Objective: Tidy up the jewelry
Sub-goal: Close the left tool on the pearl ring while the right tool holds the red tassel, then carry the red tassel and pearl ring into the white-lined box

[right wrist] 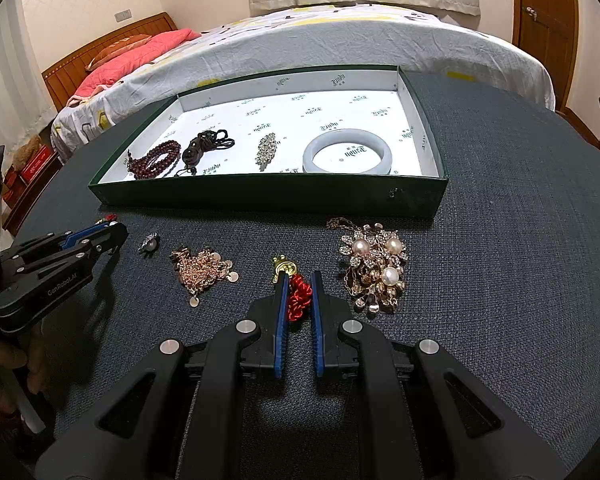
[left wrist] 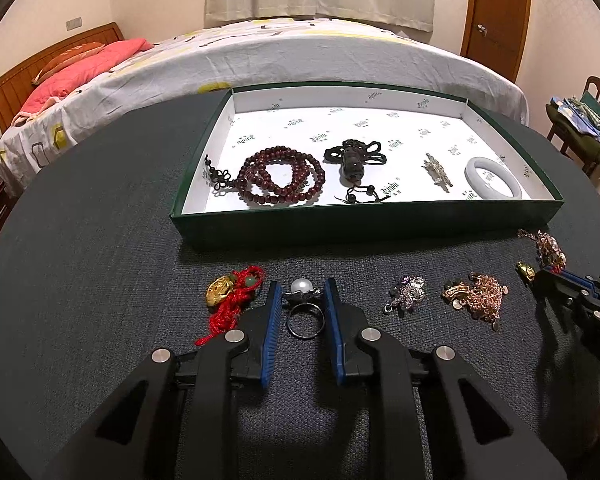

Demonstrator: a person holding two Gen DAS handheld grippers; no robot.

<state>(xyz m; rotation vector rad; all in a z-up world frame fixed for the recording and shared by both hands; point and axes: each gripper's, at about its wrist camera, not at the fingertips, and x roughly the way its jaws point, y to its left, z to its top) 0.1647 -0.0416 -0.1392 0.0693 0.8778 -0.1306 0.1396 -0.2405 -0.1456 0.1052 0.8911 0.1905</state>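
Left wrist view: left gripper (left wrist: 301, 294) pinches the silver pearl-topped ring (left wrist: 303, 307) on the dark woven tabletop (left wrist: 100, 280), in front of the green white-lined tray (left wrist: 364, 224).

Right wrist view: right gripper (right wrist: 299, 285) is clamped on the red knotted cord charm with gold pendant (right wrist: 298, 295), lying on the tabletop.

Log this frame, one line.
left gripper: shut on pearl ring | right gripper: shut on red-cord charm | tray: four pieces
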